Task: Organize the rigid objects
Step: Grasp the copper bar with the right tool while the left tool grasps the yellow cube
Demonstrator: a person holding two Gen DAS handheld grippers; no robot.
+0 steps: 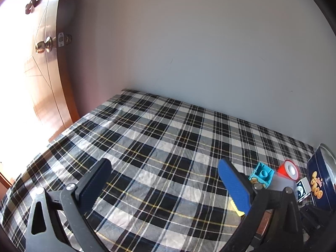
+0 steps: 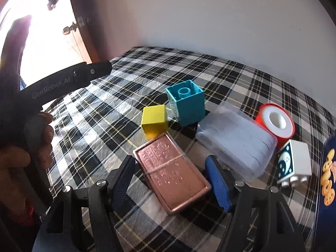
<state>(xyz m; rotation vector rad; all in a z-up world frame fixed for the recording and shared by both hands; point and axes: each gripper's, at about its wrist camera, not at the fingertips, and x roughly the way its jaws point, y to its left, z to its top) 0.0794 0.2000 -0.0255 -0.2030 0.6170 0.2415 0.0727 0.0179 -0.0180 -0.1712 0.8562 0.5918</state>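
Note:
In the right wrist view my right gripper [image 2: 170,178] is open with its fingers on either side of a copper-coloured flat tin [image 2: 171,173] lying on the plaid cloth [image 2: 220,73]. Beyond it lie a yellow block [image 2: 154,120], a teal brick [image 2: 187,105], a clear plastic box [image 2: 235,145], a red tape roll [image 2: 275,124] and a white moon-print brick [image 2: 294,163]. My left gripper [image 1: 166,182] is open and empty over bare cloth [image 1: 157,136]; the teal brick [image 1: 261,174] and red roll [image 1: 287,169] sit to its right.
A dark blue tin [image 1: 321,180] stands at the right edge, also in the right wrist view [image 2: 327,178]. A white wall runs behind the cloth. A wooden door with a knob [image 1: 44,46] is at the left. The left gripper's body [image 2: 69,79] crosses the right view.

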